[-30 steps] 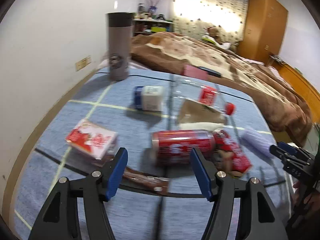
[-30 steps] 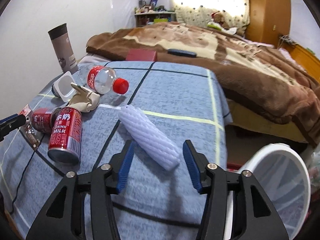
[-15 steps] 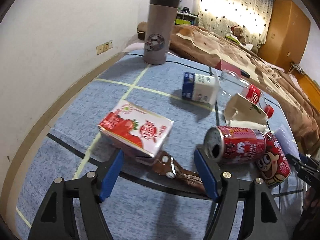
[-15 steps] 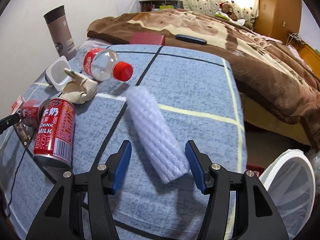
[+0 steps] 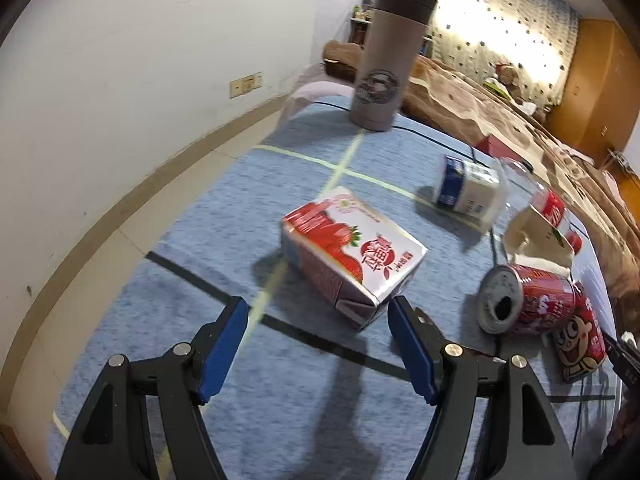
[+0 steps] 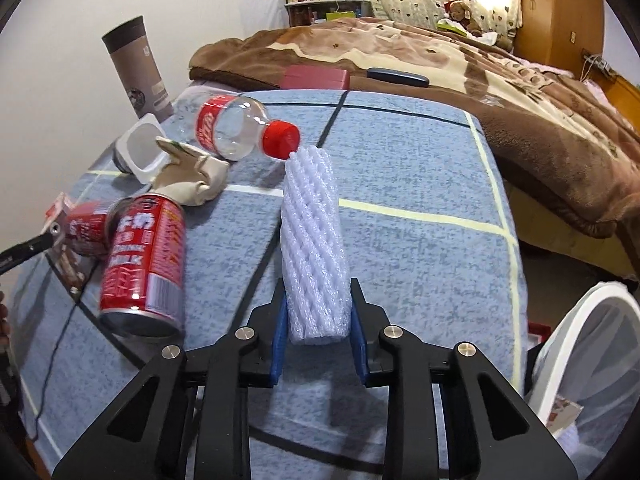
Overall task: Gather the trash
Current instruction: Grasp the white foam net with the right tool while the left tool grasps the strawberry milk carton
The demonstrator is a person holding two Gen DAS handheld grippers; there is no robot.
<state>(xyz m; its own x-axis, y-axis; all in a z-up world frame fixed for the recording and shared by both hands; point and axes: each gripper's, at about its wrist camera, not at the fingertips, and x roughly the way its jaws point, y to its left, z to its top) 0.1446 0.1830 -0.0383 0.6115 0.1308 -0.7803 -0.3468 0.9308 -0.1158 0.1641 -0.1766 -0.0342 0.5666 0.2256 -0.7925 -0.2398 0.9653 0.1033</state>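
Observation:
On the blue cloth, a white foam net sleeve (image 6: 312, 240) lies lengthwise. My right gripper (image 6: 318, 296) is closing on its near end and both blue pads press its sides. In the left wrist view a red strawberry milk carton (image 5: 352, 252) lies just beyond my left gripper (image 5: 316, 308). That gripper is open, and only the carton's near corner reaches between the fingertips. Other trash lies around: two red milk cans (image 5: 528, 304) (image 6: 144, 264), a clear bottle with a red cap (image 6: 240, 128), a white cup (image 6: 140, 148) and a crumpled beige carton (image 6: 192, 180).
A tall grey thermos (image 5: 384, 60) stands at the far end of the cloth. A white mesh bin (image 6: 592, 360) sits on the floor at the lower right. A bed with a brown blanket (image 6: 440, 52) lies behind, with a red box (image 6: 316, 76) on its edge.
The right jaws have closed onto the foam sleeve, which now points straight away. The left gripper has swung left from the red cans to the strawberry carton and stayed open.

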